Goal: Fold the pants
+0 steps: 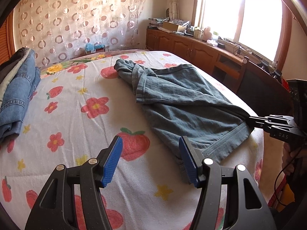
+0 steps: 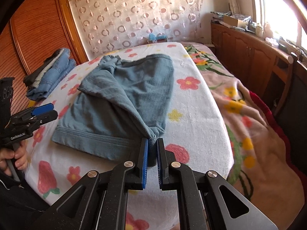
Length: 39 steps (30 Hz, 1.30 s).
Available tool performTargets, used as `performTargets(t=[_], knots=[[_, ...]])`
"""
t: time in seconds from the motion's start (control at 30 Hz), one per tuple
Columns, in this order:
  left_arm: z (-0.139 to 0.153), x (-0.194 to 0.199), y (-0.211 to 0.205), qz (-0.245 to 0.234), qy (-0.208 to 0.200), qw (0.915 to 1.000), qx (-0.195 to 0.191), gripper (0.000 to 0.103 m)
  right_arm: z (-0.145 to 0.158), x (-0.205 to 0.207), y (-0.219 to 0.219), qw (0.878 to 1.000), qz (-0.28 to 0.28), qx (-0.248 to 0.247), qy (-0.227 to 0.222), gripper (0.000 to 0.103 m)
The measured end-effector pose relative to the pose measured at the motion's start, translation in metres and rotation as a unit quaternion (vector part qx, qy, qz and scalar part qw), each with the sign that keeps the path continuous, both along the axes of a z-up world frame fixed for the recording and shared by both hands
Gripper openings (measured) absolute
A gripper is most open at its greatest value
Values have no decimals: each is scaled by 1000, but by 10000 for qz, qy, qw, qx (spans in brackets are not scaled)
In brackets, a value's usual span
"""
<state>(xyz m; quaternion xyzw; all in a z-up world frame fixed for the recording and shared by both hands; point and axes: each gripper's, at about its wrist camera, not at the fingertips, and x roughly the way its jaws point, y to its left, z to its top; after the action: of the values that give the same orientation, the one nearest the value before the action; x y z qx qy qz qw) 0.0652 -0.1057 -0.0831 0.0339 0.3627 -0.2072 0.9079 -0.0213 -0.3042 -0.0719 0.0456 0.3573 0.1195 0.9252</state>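
Grey-blue pants lie partly folded on the flowered bed sheet, with a bunched end at the far side. My right gripper is shut on a near corner of the pants and lifts that fold slightly. It also shows in the left wrist view at the right edge of the pants. My left gripper is open and empty, just above the sheet at the near hem's left corner. It appears in the right wrist view at the left.
A pile of blue jeans and dark clothes sits at the bed's left side. A wooden cabinet with clutter runs under the window on the right. A patterned blanket lies along the bed's right edge. A wooden wardrobe stands on the left.
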Motion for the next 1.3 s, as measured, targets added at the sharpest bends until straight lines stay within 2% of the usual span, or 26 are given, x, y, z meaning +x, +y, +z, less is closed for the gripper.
performTargets(t=[0.13, 0.3, 0.43, 0.7, 0.9, 1.3], knots=[[0, 0, 3, 33, -1, 10000, -36, 62, 1, 2, -1, 10000, 12, -5, -7, 7], [3, 1, 7, 68, -12, 10000, -64, 62, 8, 0, 2, 9998, 7, -175, -75, 21], [9, 3, 13, 74, -76, 9999, -100, 63, 24, -1, 4, 9992, 73, -217, -334, 47], [30, 24, 29, 256, -359, 9990, -40, 63, 51, 17, 28, 9962, 374, -339, -709, 48], [36, 43, 43, 417, -436, 9982, -2, 63, 56, 47, 55, 9930, 724, -308, -884, 56], [31, 71, 57, 526, -346, 9979, 156, 63, 40, 113, 100, 9891, 1336, -298, -547, 56]])
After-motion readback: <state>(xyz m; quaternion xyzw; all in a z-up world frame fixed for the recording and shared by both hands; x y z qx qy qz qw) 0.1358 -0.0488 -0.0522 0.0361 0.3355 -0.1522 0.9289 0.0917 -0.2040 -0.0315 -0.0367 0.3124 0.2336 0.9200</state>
